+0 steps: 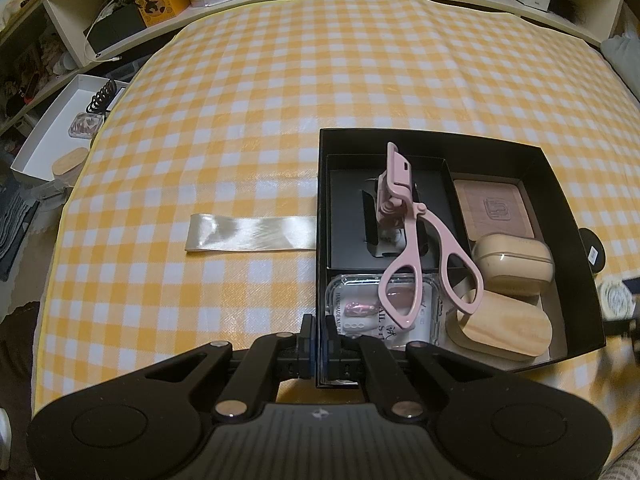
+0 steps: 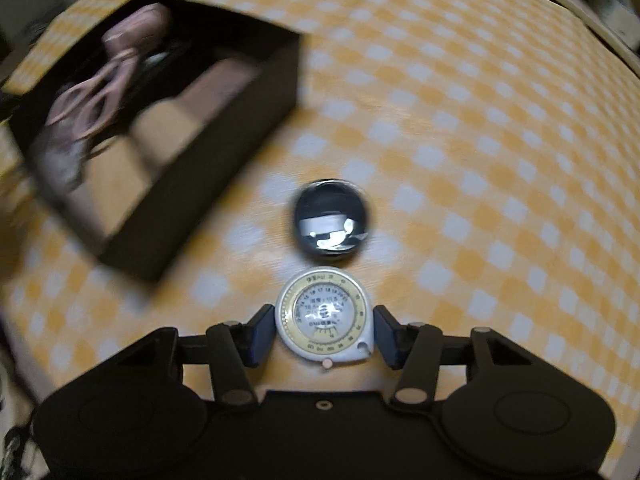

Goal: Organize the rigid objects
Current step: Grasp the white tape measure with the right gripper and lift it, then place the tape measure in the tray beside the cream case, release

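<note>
Left gripper (image 1: 319, 346): clenched on the near wall of the black box (image 1: 576, 236); steadies it on the checked cloth (image 1: 248, 92).
Right gripper (image 2: 324, 332): fingers straddle the round tape measure (image 2: 325, 316); a sliver of gap shows at each pad; not yet gripping.
Tape measure: flat on the cloth, outside the box; box lies toward 10 o'clock in the right wrist view.
Dark round lens (image 2: 331, 220): on the cloth at 12 o'clock from the tape measure, just beyond it; also outside the box.
Packed so far: pink eyelash curler (image 1: 416, 240); clear nail case (image 1: 360, 312); wooden-lidded case (image 1: 504, 328); cream earbud case (image 1: 512, 260); pinkish flat tile (image 1: 496, 208).
Ribbon strip (image 1: 250, 238): at 9 o'clock of the box, on the cloth.
Progress: judged well advanced; tape measure and lens remain.
</note>
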The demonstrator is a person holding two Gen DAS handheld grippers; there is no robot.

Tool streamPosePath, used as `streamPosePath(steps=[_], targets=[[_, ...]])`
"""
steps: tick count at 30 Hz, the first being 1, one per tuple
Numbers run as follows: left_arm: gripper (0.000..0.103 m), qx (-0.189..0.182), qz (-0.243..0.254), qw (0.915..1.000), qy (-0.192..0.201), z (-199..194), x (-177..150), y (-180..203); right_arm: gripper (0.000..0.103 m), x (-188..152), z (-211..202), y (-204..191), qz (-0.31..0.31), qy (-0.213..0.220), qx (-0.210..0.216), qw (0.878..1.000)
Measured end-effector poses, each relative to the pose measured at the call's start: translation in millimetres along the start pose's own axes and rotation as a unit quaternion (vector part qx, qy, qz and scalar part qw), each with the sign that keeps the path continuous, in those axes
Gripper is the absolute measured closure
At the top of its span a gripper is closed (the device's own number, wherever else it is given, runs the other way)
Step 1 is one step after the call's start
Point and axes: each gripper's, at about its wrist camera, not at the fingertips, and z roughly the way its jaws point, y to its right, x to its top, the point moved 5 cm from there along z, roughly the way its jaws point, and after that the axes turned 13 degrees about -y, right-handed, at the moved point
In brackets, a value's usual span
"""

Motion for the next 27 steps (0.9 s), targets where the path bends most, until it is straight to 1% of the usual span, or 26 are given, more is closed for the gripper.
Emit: streamPosePath(steps=[3, 6, 10, 12, 15, 18, 20, 23, 27], targets=[[0.100, 0.000, 0.001, 1.0000, 0.001, -1, 0, -1, 0.049, -2, -14, -19, -0.024, 0.021, 0.002, 1.000], [0.100, -0.001, 0.002, 1.0000, 0.003, -4, 0, -1, 0.049, -1, -35, -28, -0.022, 0.055, 0.015, 0.998], [0.100, -0.001, 0.002, 1.0000, 0.003, -4, -1, -2, 0.049, -1, -71, -29, 0.007, 0.119, 0.034, 0.992], [0.100, -0.001, 0.002, 1.0000, 0.003, -4, -1, -2, 0.049, 0, -86, -29, 0.027, 0.152, 0.054, 0.986], [0.100, 0.000, 0.003, 1.0000, 0.006, -6, -1, -3, 0.049, 8, -102, -29, 0.057, 0.187, 0.073, 0.978], [0.100, 0.000, 0.003, 1.0000, 0.007, -7, -1, -4, 0.049, 23, -108, -27, 0.087, 0.201, 0.084, 0.972], [0.100, 0.001, 0.004, 1.0000, 0.007, -7, -1, -4, 0.049, 36, -106, -28, 0.095, 0.204, 0.085, 0.971], [0.100, 0.000, 0.003, 1.0000, 0.007, -7, -1, -4, 0.049, 56, -99, -31, 0.099, 0.202, 0.073, 0.972], [0.100, 0.001, 0.005, 1.0000, 0.008, -8, -1, -3, 0.049, 77, -85, -37, 0.096, 0.191, 0.069, 0.974]])
